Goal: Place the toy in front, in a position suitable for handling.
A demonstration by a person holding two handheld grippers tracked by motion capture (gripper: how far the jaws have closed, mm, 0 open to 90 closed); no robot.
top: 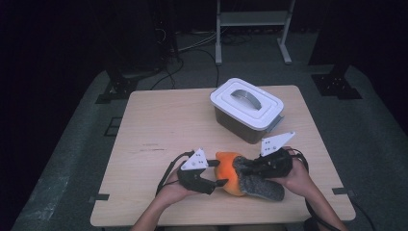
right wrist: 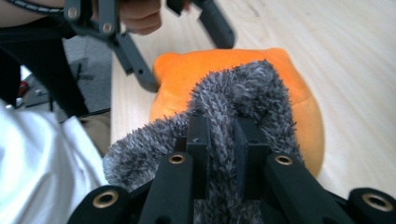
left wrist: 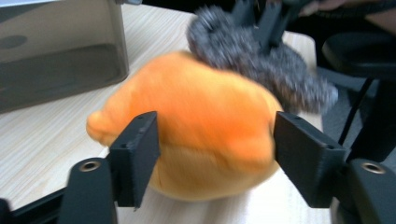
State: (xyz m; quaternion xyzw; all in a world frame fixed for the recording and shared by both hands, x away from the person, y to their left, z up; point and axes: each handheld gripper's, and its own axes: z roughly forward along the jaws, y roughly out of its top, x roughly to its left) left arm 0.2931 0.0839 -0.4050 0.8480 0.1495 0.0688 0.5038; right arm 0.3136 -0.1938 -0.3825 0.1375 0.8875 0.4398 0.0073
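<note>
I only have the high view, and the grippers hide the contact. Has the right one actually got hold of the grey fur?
Observer: Yes. The right gripper has its jaws shut on a fold of the grey fur, which is draped over the orange plush.
Operator: And the left one, is it clamped on the plush?
Observer: No. The left gripper is open, with one jaw on each side of the plush. I cannot tell whether they touch it.
</note>
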